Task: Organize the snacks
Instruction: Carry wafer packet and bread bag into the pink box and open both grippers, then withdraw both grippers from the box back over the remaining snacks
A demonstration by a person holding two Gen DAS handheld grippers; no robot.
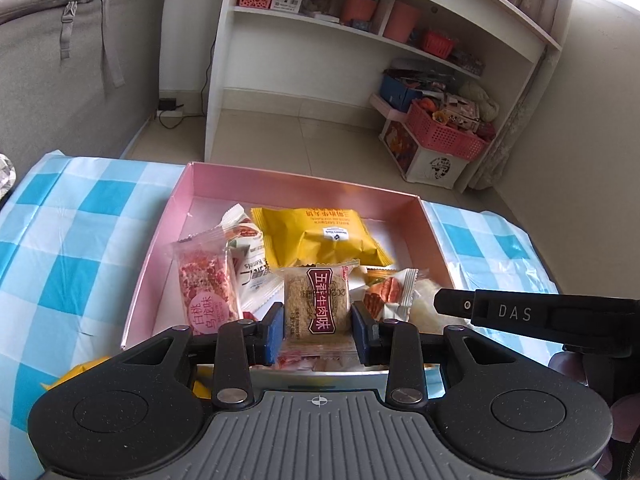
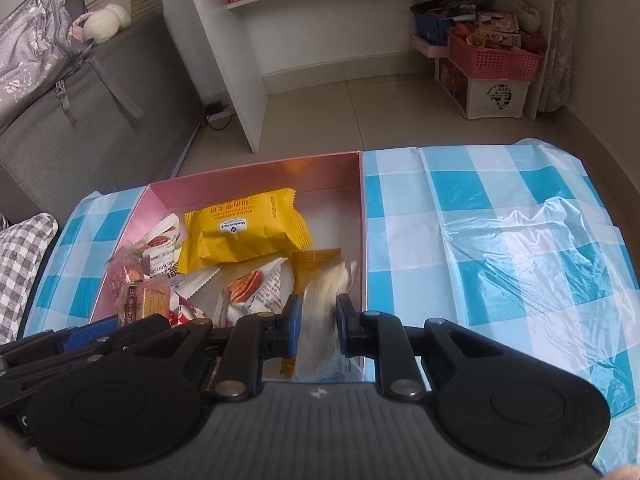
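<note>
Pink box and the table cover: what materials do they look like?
Pink box: likely coated cardboard, with thin straight walls, sharp folded corners and a soft sheen inside. Table cover: thin glossy plastic film, probably disposable, blue-white check print, with wrinkles and bright glare.

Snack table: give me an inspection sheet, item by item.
Surface: blue checked tablecloth, loose clear plastic on its right side.
Job's things: pink box holding a yellow packet and small snacks.
Clutter: nothing seen.
Grippers: left gripper shut on a brown biscuit packet; right gripper shut on a pale clear-wrapped snack.
Cables: power strip with a cord on the floor.
Surroundings: white shelves, pink basket, grey sofa.
</note>
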